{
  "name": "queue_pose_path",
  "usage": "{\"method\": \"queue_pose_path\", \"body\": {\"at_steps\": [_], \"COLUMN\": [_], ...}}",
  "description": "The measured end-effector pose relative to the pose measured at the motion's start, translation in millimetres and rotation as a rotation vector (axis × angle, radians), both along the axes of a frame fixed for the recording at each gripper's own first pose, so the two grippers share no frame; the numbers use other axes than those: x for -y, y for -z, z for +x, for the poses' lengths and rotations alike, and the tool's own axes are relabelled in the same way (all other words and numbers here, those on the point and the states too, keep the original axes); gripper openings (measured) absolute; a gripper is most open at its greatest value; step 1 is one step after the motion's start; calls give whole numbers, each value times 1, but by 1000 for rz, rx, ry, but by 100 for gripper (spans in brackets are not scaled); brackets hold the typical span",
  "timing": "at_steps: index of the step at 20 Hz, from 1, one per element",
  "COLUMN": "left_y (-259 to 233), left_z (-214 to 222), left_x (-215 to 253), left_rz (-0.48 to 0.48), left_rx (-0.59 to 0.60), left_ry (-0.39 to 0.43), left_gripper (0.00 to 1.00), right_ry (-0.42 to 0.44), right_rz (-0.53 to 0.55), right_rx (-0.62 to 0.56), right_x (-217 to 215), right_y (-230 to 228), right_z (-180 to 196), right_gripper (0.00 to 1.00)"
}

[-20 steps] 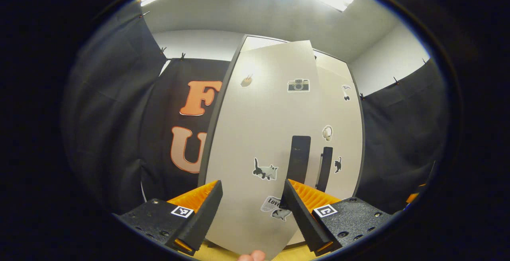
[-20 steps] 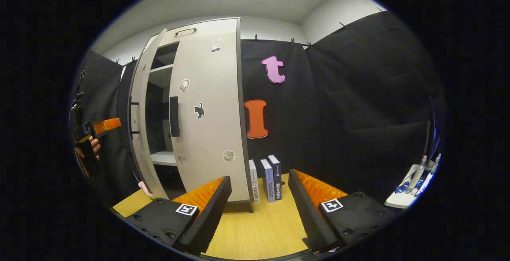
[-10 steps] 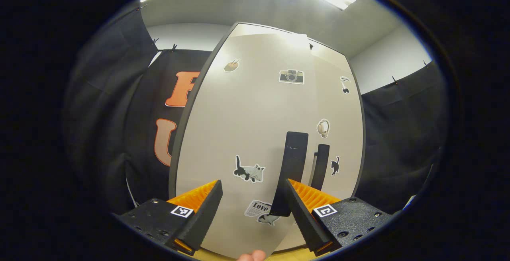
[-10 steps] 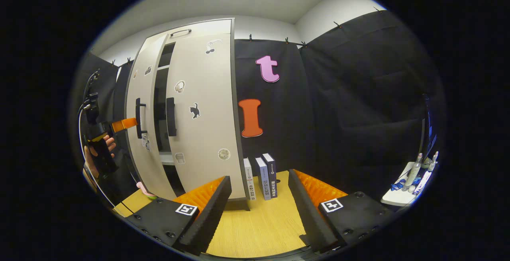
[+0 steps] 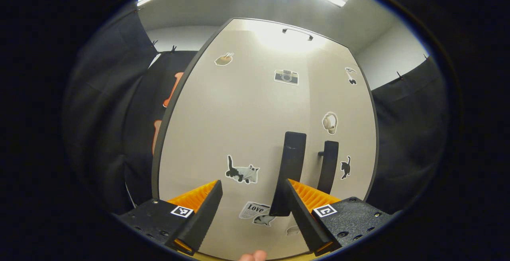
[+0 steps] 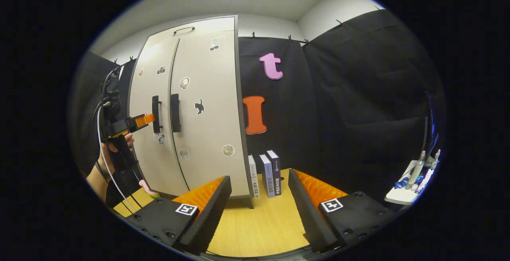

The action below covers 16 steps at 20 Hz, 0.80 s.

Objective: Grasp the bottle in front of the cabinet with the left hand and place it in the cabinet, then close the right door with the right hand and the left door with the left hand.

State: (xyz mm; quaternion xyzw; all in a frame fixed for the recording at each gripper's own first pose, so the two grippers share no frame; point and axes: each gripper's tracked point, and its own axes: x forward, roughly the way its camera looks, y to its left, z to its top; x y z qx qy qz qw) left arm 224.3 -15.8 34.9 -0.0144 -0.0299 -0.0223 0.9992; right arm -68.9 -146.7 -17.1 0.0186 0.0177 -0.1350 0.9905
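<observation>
1. The cabinet [image 6: 199, 105] stands on the table [image 6: 259, 225] with both doors flush to its front; no gap shows between them in the right gripper view.
2. The bottle is presumably inside, behind the doors; I cannot confirm it.
3. The left claw [image 5: 251, 207] is wide and holds nothing. It sits close against the left door [image 5: 239, 133], right next to the left handle [image 5: 290, 169]; in the right gripper view its tips appear to touch that handle.
4. The right claw [image 6: 259, 209] is also wide and empty, well back from the right door [image 6: 207, 105], over the table.
5. The door looks like a stiff, light panel that should swing easily; pressing near the handle side, far from the hinge, should give the most leverage.
6. Judged from this, the task looks practically finished.
</observation>
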Motion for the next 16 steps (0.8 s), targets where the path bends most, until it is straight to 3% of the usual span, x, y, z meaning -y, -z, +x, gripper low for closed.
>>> {"method": "queue_pose_path", "body": {"at_steps": [7,10,16], "left_y": [6,9,2], "left_z": [2,-19,-90], "left_x": [3,8,11], "left_rz": [-10,-36,9], "left_rx": [-22,-41,-11], "left_ry": [-22,-18,-47], "left_gripper": [94,94,94], "right_ry": [-37,-47,-133], "right_rz": [3,5,47], "right_rx": [18,13,24], "right_x": [4,9,10], "right_y": [-7,-6,-8], "right_z": [5,5,9], "right_gripper": [96,96,97]}}
